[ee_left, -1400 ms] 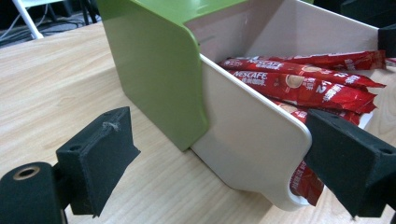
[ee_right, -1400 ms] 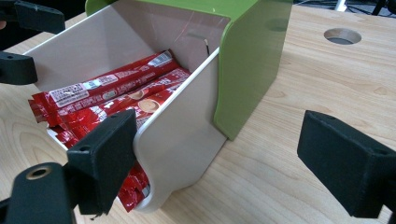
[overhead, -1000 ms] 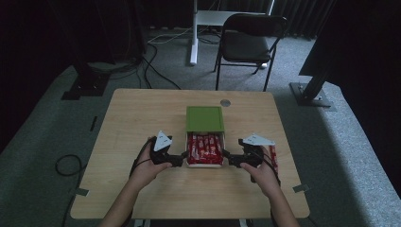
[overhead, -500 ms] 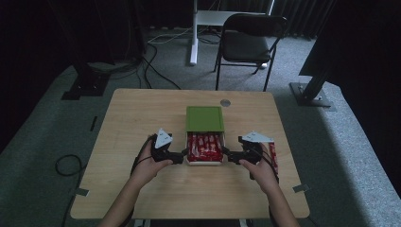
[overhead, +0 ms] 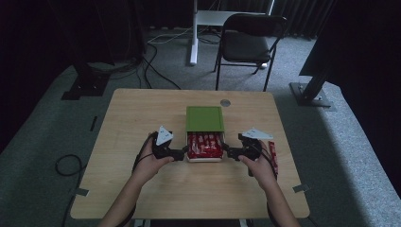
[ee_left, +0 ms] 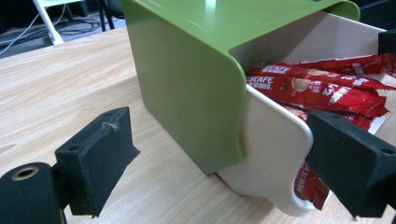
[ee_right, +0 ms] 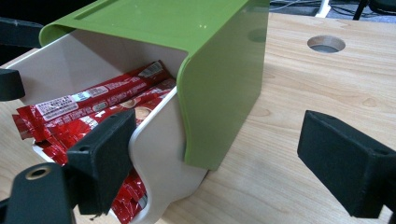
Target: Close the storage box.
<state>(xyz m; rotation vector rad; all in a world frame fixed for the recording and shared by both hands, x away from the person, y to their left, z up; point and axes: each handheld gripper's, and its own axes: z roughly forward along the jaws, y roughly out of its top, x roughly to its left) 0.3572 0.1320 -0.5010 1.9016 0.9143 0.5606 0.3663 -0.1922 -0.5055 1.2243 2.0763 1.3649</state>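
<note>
High view shows a white drawer tray [overhead: 204, 159] full of red sachets [overhead: 204, 144], pulled partway out toward the near side from under a green cover [overhead: 204, 118], near the middle of the wooden counter [overhead: 132, 118]. The cover sits on the far part of the tray and the sachets lie exposed in the near part.

At the tray's left side is the left gripper [overhead: 184, 152], held in the person's left hand [overhead: 151, 163]. In the left gripper view, its jaws stand wide apart: one black pad [ee_left: 95, 161] is over bare counter to the left of the cover, and the other pad [ee_left: 350, 165] is at the near right over the sachets, with the tray's near corner [ee_left: 275, 154] between them. Neither pad presses on the tray.

At the tray's right side is the right gripper [overhead: 225, 151], held in the right hand [overhead: 257, 165]. In the right gripper view its jaws are also spread wide, one pad [ee_right: 105, 154] just beside the tray's wall by the sachets, the other [ee_right: 345, 156] well apart over the counter; nothing is clamped.

One more red sachet [overhead: 273, 156] lies on the counter right of the right hand. A round hole [overhead: 225, 102] is in the counter beyond the cover. Farther off, a black chair [overhead: 248, 45] stands on the grey floor.
</note>
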